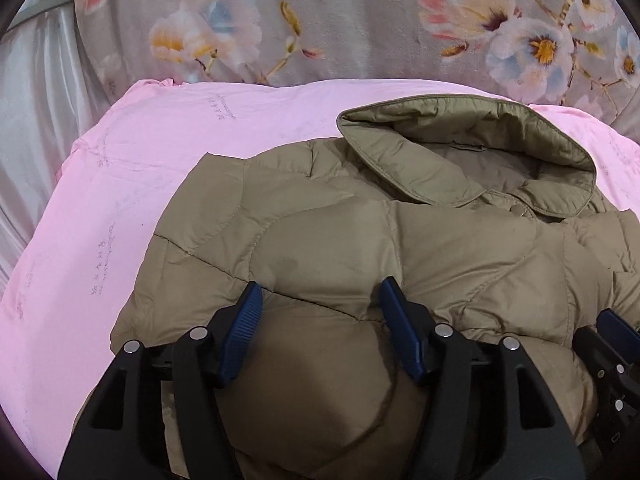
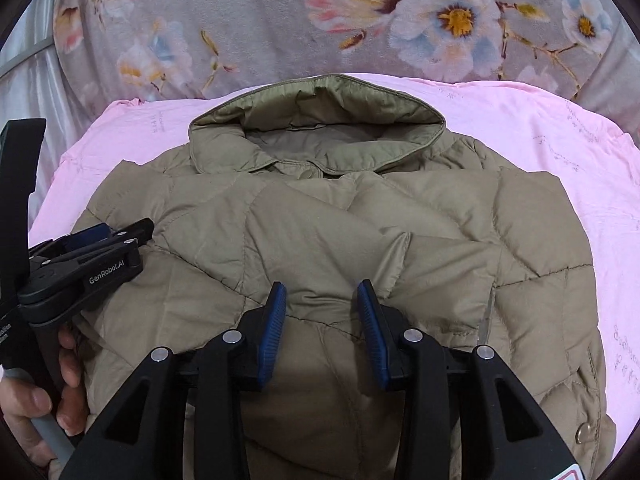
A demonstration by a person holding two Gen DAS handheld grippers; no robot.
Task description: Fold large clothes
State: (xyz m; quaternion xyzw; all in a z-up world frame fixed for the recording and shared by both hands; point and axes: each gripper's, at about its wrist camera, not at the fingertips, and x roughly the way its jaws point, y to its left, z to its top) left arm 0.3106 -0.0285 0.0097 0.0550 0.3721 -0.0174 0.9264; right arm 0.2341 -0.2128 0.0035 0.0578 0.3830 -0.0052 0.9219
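A khaki quilted puffer jacket (image 1: 400, 232) lies front up on a pink sheet (image 1: 120, 168), folded in on itself, with its collar (image 1: 460, 152) at the far end. My left gripper (image 1: 320, 292) hovers over the jacket's near left part, jaws apart, with fabric puffing up between the blue pads but not pinched. In the right wrist view the jacket (image 2: 340, 224) fills the middle. My right gripper (image 2: 322, 292) stands open just above a folded flap edge (image 2: 400, 264). The left gripper (image 2: 108, 240) shows at the left edge, held by a hand (image 2: 60, 396).
A grey floral blanket (image 1: 340, 20) runs along the far side of the pink sheet. White satin fabric (image 1: 36, 128) hangs at the far left. The right gripper's side (image 1: 616, 332) shows at the right edge of the left wrist view. Pink sheet (image 2: 580, 200) lies bare to the jacket's right.
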